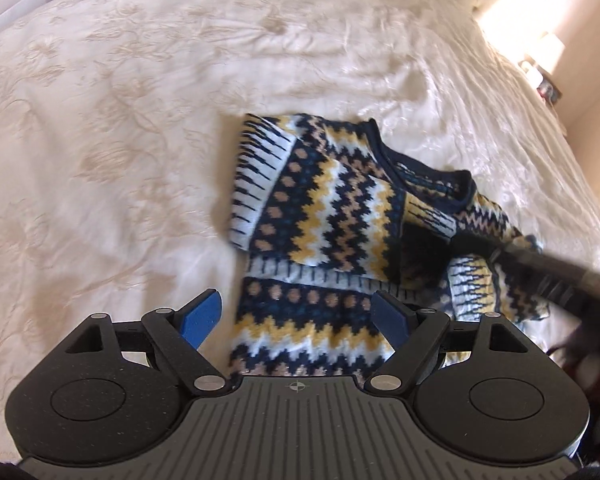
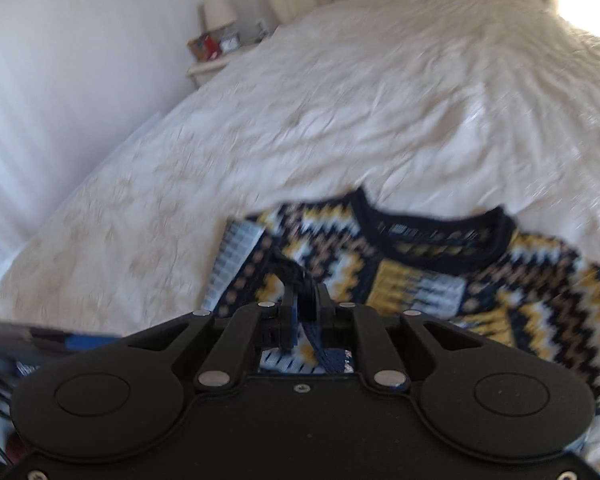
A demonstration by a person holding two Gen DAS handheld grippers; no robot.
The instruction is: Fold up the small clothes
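The patterned sweater (image 1: pixel 332 216) lies part-folded on the bed (image 1: pixel 120 140). The left gripper (image 1: pixel 298 322) hangs spread and empty over its hem at 6 o'clock. The right gripper (image 2: pixel 305 300), nearly closed, pinches a dark knit edge (image 2: pixel 290 270). If that thin pinch slips, the fold could spring open.

The right wrist view is smeared, so the sweater's (image 2: pixel 440 276) pattern looks fuzzy. The right gripper (image 1: pixel 540 276) is a dark blur at the left wrist view's right edge. Small things on the nightstand (image 2: pixel 210 66) are too tiny to tell.
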